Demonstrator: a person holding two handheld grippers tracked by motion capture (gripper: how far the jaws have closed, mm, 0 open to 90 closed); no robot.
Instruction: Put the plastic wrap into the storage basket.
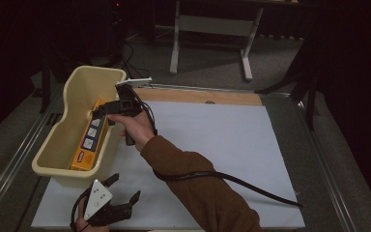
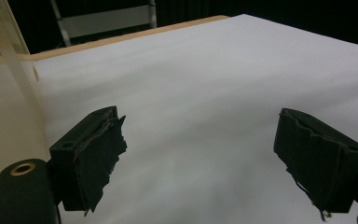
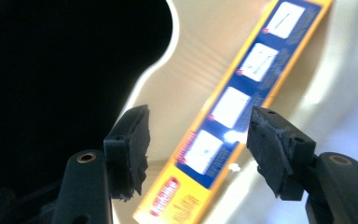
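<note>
A long yellow and blue box (image 1: 90,136) lies inside a cream plastic tub (image 1: 62,128) at the table's left. My right gripper (image 1: 98,112) hovers over the tub's right rim, open, with nothing between its jaws. In the right gripper view the box (image 3: 242,98) runs diagonally below the right gripper (image 3: 198,144), apart from the jaws. My left gripper (image 1: 124,187) rests near the table's front left edge, open and empty. In the left gripper view the left gripper (image 2: 198,149) faces the bare white sheet (image 2: 205,84).
A white sheet (image 1: 222,145) covers the table, with a wooden strip (image 1: 198,96) along its far edge. The right gripper's black cable (image 1: 232,181) trails across the sheet to the right. A white table frame (image 1: 212,34) stands on the floor beyond. The tub's wall (image 2: 4,93) is close at the left gripper's left.
</note>
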